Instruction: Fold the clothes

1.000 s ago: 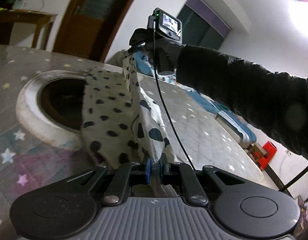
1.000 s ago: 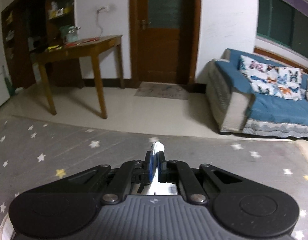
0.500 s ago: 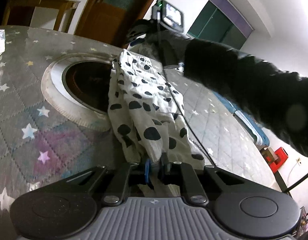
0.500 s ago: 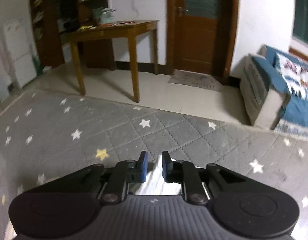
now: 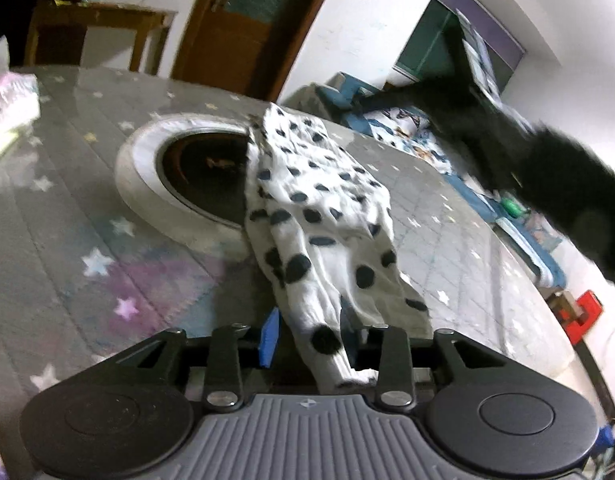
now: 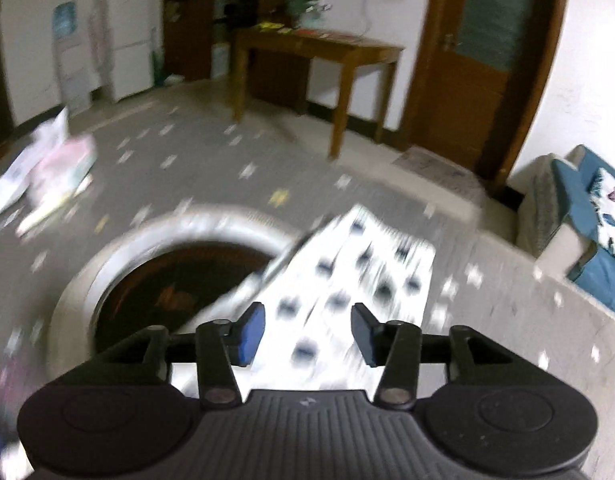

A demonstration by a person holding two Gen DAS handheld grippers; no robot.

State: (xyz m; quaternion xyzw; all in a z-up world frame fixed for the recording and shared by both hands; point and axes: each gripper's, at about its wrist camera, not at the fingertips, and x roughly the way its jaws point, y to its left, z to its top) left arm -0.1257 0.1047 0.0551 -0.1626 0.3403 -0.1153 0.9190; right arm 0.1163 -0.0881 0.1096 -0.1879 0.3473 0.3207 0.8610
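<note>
A white garment with black dots lies in a long folded strip on the grey star-patterned mat, its far edge over a round white-rimmed dark opening. My left gripper is at the garment's near end. Its jaws are opening, and the cloth runs loosely between them, clear of the blue pad. My right gripper hovers above the blurred garment with its jaws opening and nothing gripped. A black sleeve reaches in from the right, blurred.
A stack of pale folded items lies on the mat at the left. Beyond the mat stand a wooden table, a brown door and a blue sofa. A red object sits low at the right.
Both grippers were shut on the garment and held it up stretched between them. Both have opened, the garment has dropped flat onto the mat, and the right hand has swung away.
</note>
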